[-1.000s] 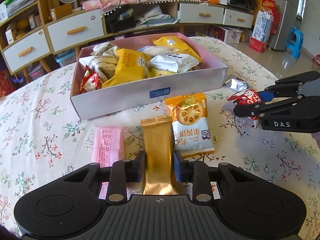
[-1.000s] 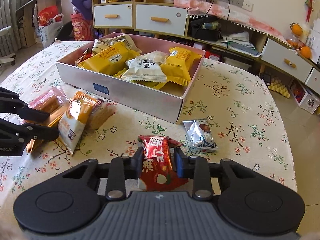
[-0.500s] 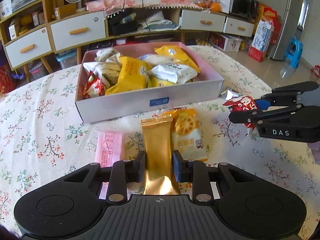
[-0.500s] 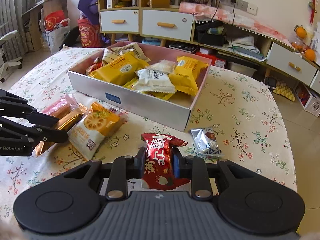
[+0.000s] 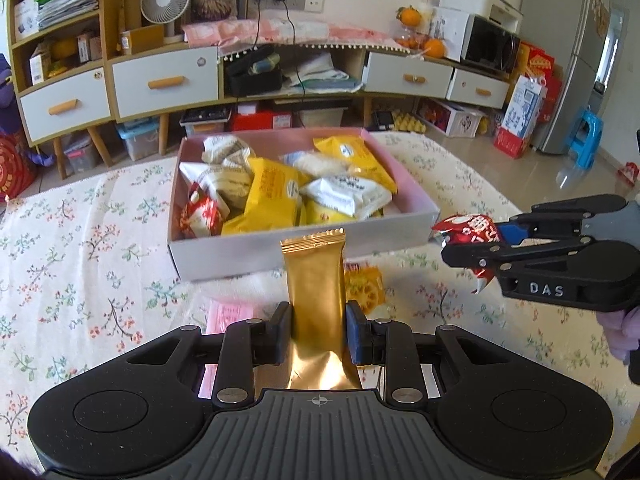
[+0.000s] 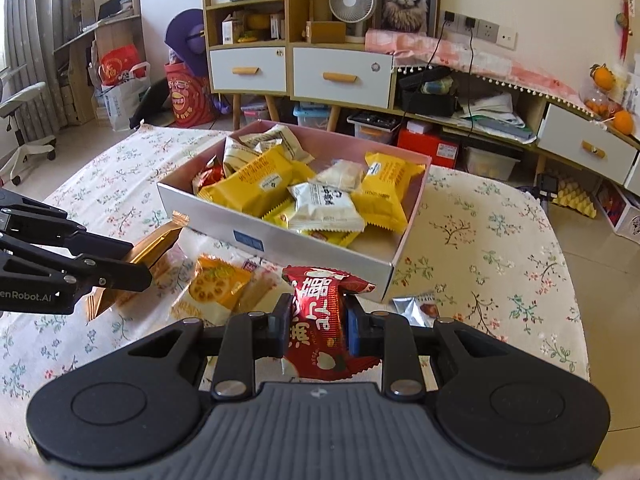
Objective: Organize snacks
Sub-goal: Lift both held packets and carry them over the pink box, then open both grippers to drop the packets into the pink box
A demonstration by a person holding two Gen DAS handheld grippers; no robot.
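Snacks: while filling the pink box (image 5: 404,226), yellow and white packets lay piled.
Worktop (image 5: 80,240): floral cloth, drawer cabinets behind.
Left gripper (image 5: 316,330): clenched on gold packet (image 5: 316,276).
Right gripper (image 6: 316,326): clamped red packet (image 6: 320,316).

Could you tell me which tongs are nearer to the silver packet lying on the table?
Right. The right tongs, shut on the red packet, hover just beside the silver packet; the left tongs are farther left.
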